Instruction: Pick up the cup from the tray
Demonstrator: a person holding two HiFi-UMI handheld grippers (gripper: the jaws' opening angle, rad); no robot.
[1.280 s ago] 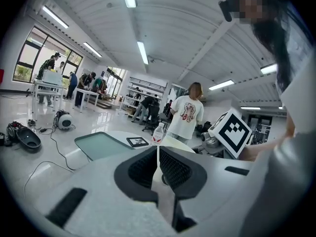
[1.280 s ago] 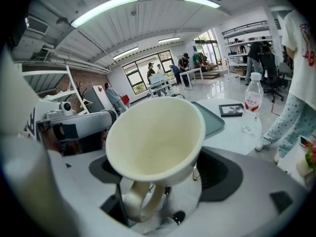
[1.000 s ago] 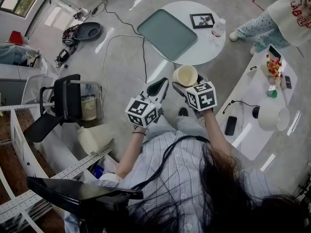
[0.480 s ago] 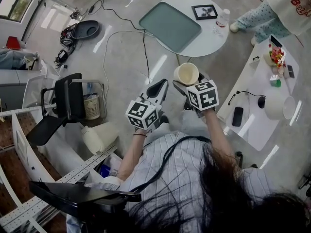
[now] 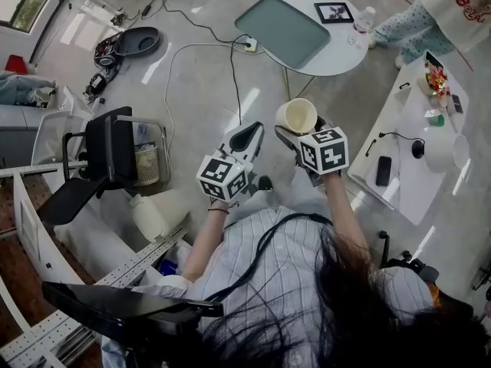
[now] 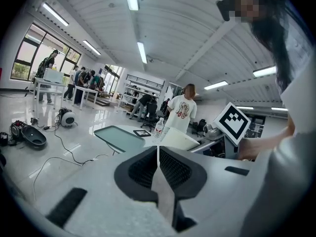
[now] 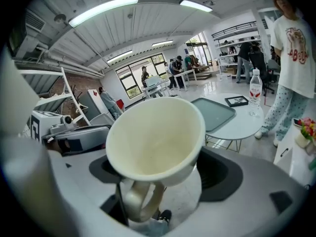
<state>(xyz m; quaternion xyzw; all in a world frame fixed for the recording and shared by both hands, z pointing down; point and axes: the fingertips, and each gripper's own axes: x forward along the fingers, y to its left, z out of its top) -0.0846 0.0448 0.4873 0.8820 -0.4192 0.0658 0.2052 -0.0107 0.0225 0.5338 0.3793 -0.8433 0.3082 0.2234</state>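
Observation:
A cream cup (image 5: 296,116) (image 7: 154,138) is held in the air well short of the round white table (image 5: 341,48), its empty mouth facing the right gripper view. My right gripper (image 5: 290,133) (image 7: 148,201) is shut on the cup's handle (image 7: 138,201). The grey-green tray (image 5: 281,31) (image 7: 213,112) (image 6: 117,138) lies bare on that table. My left gripper (image 5: 247,138) (image 6: 158,172) hovers just left of the right one, its jaws pressed together with nothing between them.
On the round table stand a framed picture (image 5: 334,11) and a water bottle (image 5: 362,23). A person in a white shirt (image 5: 453,10) stands beyond it. A long white desk (image 5: 414,159) with small items is at right. A black chair (image 5: 103,156) and floor cables (image 5: 199,52) are at left.
The person has stepped back from the round table, so it and the tray slid up and right in the head view. Both grippers hold the same pose, cup still gripped.

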